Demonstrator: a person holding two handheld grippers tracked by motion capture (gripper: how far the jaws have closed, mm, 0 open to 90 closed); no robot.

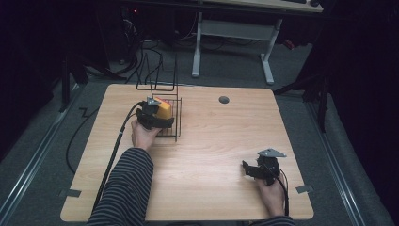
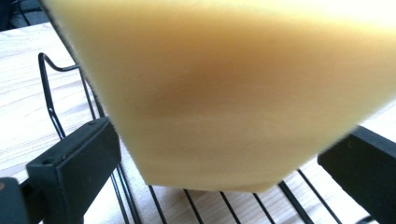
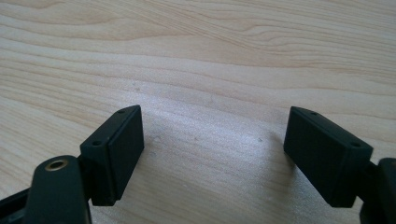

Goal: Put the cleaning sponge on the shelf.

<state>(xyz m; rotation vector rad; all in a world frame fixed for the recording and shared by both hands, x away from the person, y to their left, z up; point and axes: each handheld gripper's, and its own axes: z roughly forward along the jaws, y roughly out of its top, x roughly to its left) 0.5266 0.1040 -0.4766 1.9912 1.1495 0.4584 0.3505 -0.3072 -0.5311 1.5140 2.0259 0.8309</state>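
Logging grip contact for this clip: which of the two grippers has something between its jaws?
The left gripper, at the black wire rack: a yellow sponge block sits between its open jaws. The right gripper has bare wooden table between its jaws.

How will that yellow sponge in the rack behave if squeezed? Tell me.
The sponge looks like soft foam with fuzzy edges, so it probably dents and springs back. Likely light for its bulk. Resting on the rack wires, it could tip.

I see a light wooden tabletop (image 1: 202, 141) with a small round grey grommet (image 1: 224, 100) near its far edge. Beyond it, on grey carpet (image 1: 235, 73), stands a white-legged desk (image 1: 235, 29), with black cables (image 1: 141, 56) alongside.
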